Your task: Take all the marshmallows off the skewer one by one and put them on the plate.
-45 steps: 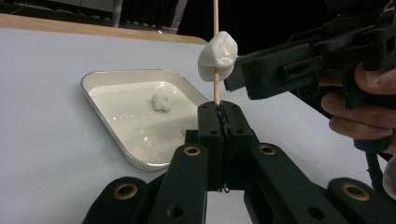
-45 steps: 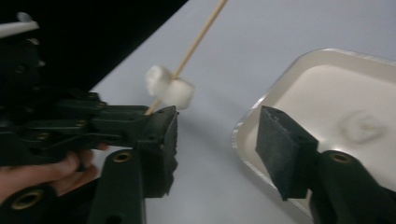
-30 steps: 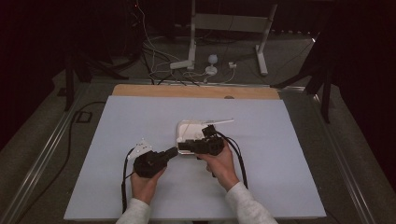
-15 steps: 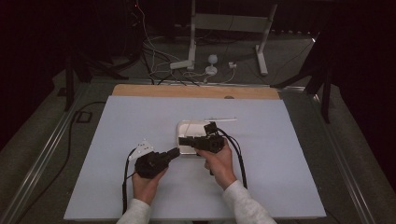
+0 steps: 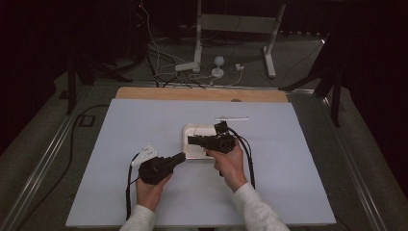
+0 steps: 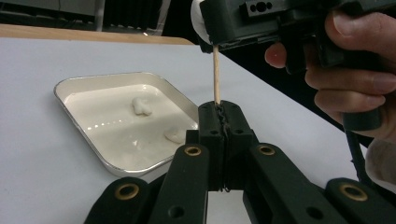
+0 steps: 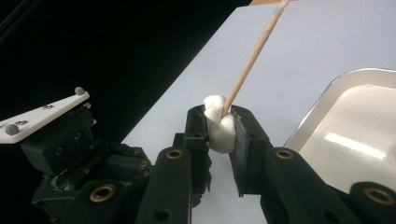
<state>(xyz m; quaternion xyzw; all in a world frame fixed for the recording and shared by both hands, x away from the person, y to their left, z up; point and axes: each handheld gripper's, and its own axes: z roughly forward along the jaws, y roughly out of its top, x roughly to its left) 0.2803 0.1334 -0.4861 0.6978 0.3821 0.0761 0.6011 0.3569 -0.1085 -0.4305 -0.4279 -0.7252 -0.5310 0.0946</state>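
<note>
White and soft, a marshmallow (image 7: 219, 125) sits squeezed between the jaws of the right hand-held gripper (image 7: 219, 128). A thin wooden stick (image 7: 252, 58) goes into the top of it.

In the right gripper view the stick runs up and away from the marshmallow. In the left gripper view, the left hand-held gripper (image 6: 222, 126) has its jaws shut tight on the other end of the stick (image 6: 216, 74). So each hand-held gripper has one end: the left one pinches the stick, and the right one pinches the marshmallow.

The long way of the stick runs straight from one hand-held gripper to the other. That line matters most, I think. If the job is to push the marshmallow on, the two hands must move closer along that same line. If they tilt, the stick might bend or poke out the side.

Seen from above, both hands are close together over the light blue worktop (image 5: 120, 144). The right hand (image 5: 230, 163) is just by the white tray (image 5: 190, 139). Two more white lumps (image 6: 140, 105) lie in the tray (image 6: 93, 149).
</note>
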